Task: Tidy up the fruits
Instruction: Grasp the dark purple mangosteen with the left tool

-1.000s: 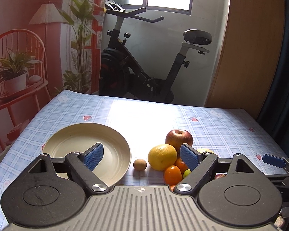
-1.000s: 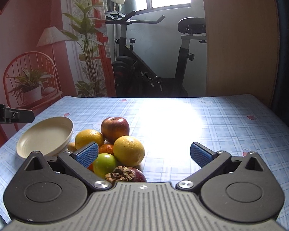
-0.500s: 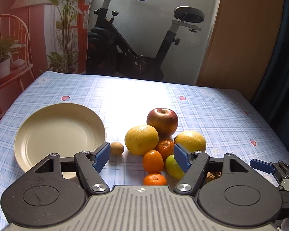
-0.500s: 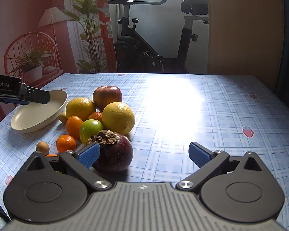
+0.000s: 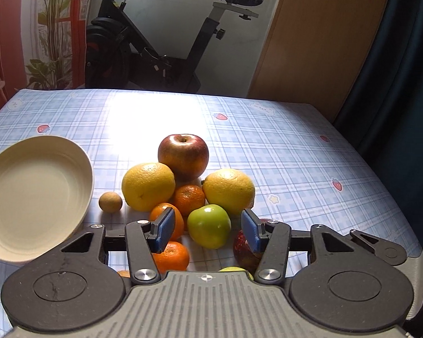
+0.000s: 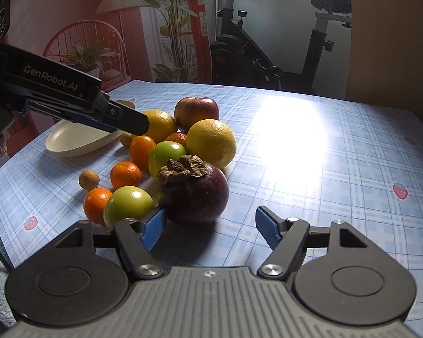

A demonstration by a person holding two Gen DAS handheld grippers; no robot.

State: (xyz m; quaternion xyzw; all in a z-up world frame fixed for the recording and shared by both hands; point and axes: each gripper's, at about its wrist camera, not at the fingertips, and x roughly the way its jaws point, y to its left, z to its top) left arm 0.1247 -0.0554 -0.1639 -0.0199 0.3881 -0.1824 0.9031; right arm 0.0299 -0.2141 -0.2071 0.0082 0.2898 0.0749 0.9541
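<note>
The fruits sit in one bunch in the middle of the tabletop [image 6: 324,169], which has a blue checked cloth. Counted from the right claw's camera: one red apple [image 6: 196,109], two big yellow oranges [image 6: 211,142] [image 6: 159,125], two green apples [image 6: 166,155] [image 6: 128,204], four small orange mandarins, two little brown round fruits, and one dark purple mangosteen [image 6: 194,194].

One cream bowl [image 5: 28,197] sits at 9 o'clock from the bunch, with nothing in it. One little brown fruit [image 5: 110,201] lies between the bowl and a yellow orange.

The left claw [image 5: 208,229] is closing. A green apple [image 5: 209,226] is between its blue pads [image 5: 163,231], but the pads do not press on it.

The right claw [image 6: 210,226] is closing too. The mangosteen sits just ahead, toward 11 o'clock. The left pad looks very near it; I cannot tell if it touches. The right pad is apart from it.
</note>
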